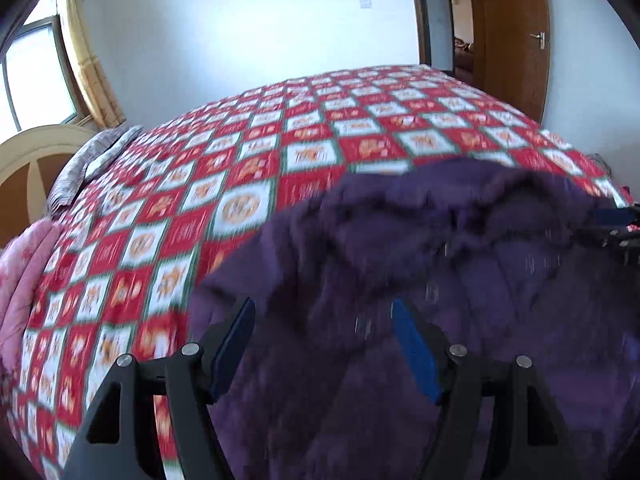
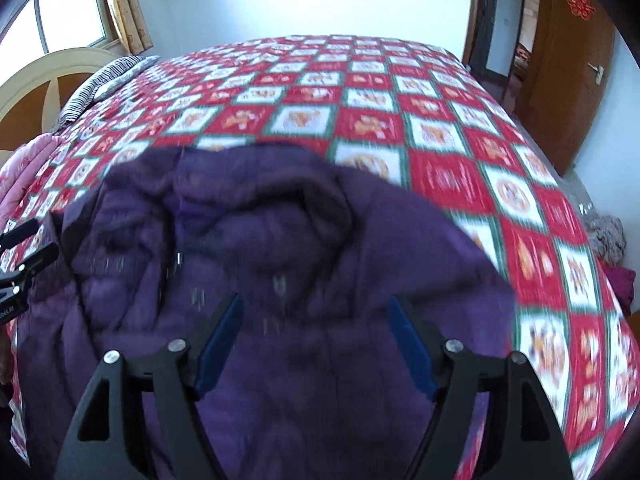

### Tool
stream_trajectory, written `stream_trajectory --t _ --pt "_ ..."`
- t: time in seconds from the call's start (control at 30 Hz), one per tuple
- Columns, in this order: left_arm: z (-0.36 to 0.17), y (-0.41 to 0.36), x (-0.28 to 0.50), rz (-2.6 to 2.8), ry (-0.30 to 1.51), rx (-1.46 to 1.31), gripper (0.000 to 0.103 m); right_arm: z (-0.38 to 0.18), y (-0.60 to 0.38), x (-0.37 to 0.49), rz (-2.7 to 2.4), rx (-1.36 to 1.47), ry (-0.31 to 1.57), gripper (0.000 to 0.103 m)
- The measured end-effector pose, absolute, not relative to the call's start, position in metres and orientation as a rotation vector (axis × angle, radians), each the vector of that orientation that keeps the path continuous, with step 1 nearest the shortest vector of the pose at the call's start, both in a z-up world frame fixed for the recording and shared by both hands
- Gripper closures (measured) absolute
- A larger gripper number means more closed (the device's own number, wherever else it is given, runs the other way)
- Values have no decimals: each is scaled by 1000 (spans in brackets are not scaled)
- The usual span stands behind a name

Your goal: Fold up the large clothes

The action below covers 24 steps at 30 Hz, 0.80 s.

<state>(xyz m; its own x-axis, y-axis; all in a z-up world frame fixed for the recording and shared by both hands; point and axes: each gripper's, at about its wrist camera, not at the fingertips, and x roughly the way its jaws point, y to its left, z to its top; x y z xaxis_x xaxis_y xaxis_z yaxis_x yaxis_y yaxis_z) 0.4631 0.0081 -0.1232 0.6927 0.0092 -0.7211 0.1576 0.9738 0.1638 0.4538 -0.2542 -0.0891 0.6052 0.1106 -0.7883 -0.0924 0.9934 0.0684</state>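
A large purple padded jacket (image 1: 440,240) lies spread on a bed with a red and white checked sheet (image 1: 240,160), its hood end away from me. My left gripper (image 1: 322,308) hovers over the jacket's left part, open, blue pads apart with nothing pinched. In the right wrist view the same jacket (image 2: 280,220) fills the near middle of the sheet (image 2: 440,140). My right gripper (image 2: 316,300) stands open above it, with no fabric between its pads. Each gripper shows at the edge of the other's view: the right gripper (image 1: 616,228) and the left gripper (image 2: 16,248).
A pink quilt (image 1: 20,280) lies at the bed's left edge by a striped pillow (image 1: 92,160) and a cream headboard (image 1: 32,152). A wooden door (image 1: 516,40) stands open past the bed's far right corner. More clothes (image 2: 608,240) are heaped beside the bed's right side.
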Motion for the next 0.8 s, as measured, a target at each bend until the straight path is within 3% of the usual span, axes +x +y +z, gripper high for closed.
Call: stream_trajectory --t 0.27,0.8 --pt "-133 41 357 -73 821 77 31 -91 -268 361 82 76 868 24" --pt "-179 75 209 -65 911 7 31 -147 -286 200 18 160 883 24"
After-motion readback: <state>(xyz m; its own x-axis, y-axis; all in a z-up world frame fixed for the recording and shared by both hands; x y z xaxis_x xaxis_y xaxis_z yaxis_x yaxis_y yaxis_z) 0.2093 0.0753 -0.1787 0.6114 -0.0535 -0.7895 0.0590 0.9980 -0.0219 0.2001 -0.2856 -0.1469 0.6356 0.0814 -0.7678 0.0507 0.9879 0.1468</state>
